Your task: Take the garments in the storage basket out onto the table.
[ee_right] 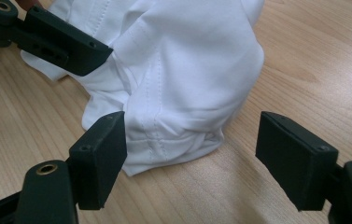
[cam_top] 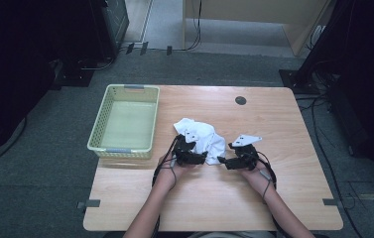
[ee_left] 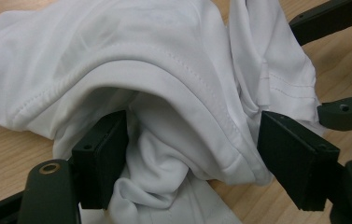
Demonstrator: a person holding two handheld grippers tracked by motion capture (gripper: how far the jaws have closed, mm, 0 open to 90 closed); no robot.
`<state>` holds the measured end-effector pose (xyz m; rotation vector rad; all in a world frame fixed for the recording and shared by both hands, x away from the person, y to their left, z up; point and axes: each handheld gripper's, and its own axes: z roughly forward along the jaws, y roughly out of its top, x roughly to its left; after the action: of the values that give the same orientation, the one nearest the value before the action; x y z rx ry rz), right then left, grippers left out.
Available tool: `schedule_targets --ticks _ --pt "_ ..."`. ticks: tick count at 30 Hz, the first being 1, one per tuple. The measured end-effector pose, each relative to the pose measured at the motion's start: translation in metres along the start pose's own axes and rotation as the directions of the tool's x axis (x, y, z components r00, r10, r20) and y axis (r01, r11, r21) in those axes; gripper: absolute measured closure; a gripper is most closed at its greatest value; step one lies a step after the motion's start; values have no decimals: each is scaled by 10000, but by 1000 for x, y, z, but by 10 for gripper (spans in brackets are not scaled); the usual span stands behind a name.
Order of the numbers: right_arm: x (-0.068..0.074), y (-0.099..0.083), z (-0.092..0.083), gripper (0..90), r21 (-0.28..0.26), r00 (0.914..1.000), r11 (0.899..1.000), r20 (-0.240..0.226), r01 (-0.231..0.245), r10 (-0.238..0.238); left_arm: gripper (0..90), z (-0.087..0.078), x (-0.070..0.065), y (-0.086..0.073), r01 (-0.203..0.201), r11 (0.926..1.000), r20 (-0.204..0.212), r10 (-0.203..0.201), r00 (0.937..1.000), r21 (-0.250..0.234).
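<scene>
The crumpled white cloth garment (cam_top: 202, 136) lies bunched mid-counter, with no clear long axis, just right of the pale green plastic basket (cam_top: 125, 121). The left gripper (ee_left: 192, 154) has wide fingers straddling a hemmed fold without pinching. The right gripper (ee_right: 190, 158) gapes at its edge. Bare wooden counter (cam_top: 214, 198) surrounds it.

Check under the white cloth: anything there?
The white cloth lies crumpled on the table. Around its edges only bare wood shows, and folds of its own fabric fill the gap by the left gripper. Whatever sits beneath the heap's middle is covered.
</scene>
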<state>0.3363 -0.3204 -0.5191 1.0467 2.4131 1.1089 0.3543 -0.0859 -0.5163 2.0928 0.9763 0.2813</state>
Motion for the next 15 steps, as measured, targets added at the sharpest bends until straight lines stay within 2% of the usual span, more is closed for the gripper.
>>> schedule_targets --ticks 3,9,15 --pt "0 0 -1 308 -13 10000 10000 4 35 -35 255 1 -2 0 -78 10000 38 78 10000 16" --pt "-1 0 0 342 -30 10000 10000 68 12 -12 256 0 -3 1 -126 9999 96 126 9999 -1" --pt "1 -1 2 530 143 10000 9999 52 11 -12 256 -1 -2 0 -124 9999 104 125 9999 -20"
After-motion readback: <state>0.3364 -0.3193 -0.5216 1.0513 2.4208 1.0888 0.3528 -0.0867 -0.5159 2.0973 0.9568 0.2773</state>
